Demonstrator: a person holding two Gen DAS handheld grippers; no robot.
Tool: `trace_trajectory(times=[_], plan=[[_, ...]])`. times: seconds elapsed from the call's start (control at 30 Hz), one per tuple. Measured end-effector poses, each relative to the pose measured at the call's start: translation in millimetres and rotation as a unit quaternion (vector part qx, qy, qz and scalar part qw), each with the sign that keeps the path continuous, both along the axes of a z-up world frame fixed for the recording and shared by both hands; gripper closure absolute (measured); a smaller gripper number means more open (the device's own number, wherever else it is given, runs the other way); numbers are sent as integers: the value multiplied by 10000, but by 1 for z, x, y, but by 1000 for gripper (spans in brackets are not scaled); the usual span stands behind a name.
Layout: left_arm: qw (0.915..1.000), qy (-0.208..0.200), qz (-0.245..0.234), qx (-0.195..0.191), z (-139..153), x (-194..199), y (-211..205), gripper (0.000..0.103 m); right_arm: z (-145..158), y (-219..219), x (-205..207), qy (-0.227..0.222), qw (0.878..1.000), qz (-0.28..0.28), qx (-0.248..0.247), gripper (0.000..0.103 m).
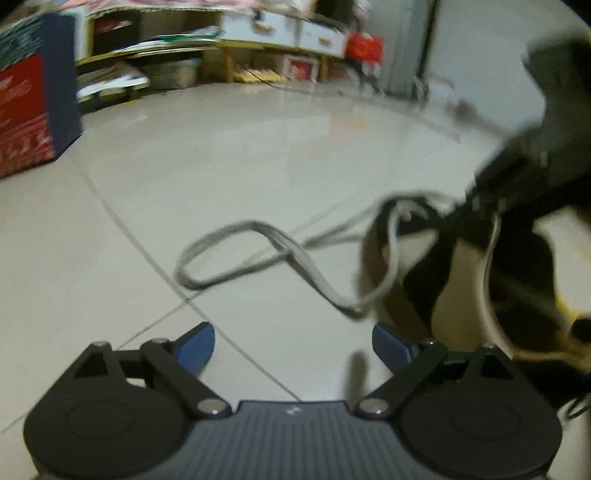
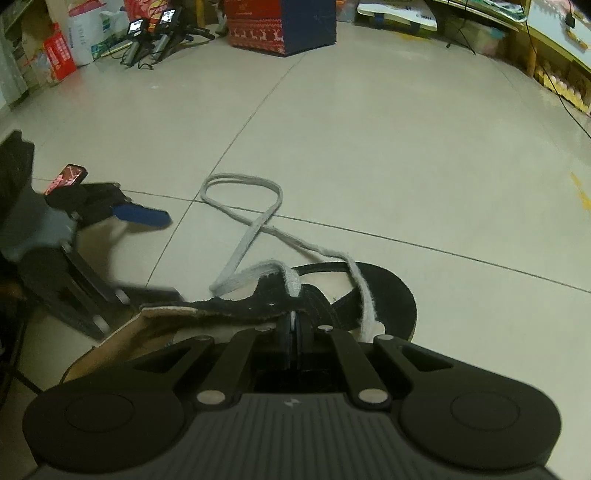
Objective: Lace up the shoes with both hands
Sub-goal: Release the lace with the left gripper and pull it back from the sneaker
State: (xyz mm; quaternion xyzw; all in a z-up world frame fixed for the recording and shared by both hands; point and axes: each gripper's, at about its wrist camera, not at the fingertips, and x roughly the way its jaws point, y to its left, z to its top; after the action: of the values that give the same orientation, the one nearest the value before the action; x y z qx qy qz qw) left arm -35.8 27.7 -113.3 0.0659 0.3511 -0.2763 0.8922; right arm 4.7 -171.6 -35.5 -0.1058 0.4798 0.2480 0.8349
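Observation:
A black low shoe (image 2: pixel 384 295) with a tan lining lies on the pale tiled floor. Its flat grey-white lace (image 2: pixel 240 184) runs out of the eyelets and forms a loose loop on the tiles. My right gripper (image 2: pixel 294 326) is shut on the edge of the shoe's black upper, just where the lace passes through. In the left wrist view the lace loop (image 1: pixel 236 254) lies ahead and the shoe (image 1: pixel 424 280) is at the right. My left gripper (image 1: pixel 293 347) is open wide with nothing between its blue pads (image 1: pixel 197 345). It hovers left of the shoe, seen as the left gripper (image 2: pixel 147 254).
A red and navy box (image 2: pixel 280 26) stands on the floor beyond the lace. Spare grippers and cables (image 2: pixel 155 33) lie at the far left beside bags and cartons. Low shelves (image 1: pixel 177 51) with clutter line the far wall. A black cable (image 2: pixel 569 107) crosses the floor at the right.

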Motion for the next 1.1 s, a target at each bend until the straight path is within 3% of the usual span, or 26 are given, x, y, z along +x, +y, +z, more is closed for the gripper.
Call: trace_trajectory(times=[0.1,0.27,1.1], plan=[[9997,-206,79,51,-4,-1,-1,0,-3,5,1,20,10000,-28,-58,100],[9984,-426,303,220,-9,-2,5,0,-4,5,-1,-24,10000,24,-79,100],[9984,-422,295,217,-10,2,6,0,-4,0,2,25,10000,23,15,100]])
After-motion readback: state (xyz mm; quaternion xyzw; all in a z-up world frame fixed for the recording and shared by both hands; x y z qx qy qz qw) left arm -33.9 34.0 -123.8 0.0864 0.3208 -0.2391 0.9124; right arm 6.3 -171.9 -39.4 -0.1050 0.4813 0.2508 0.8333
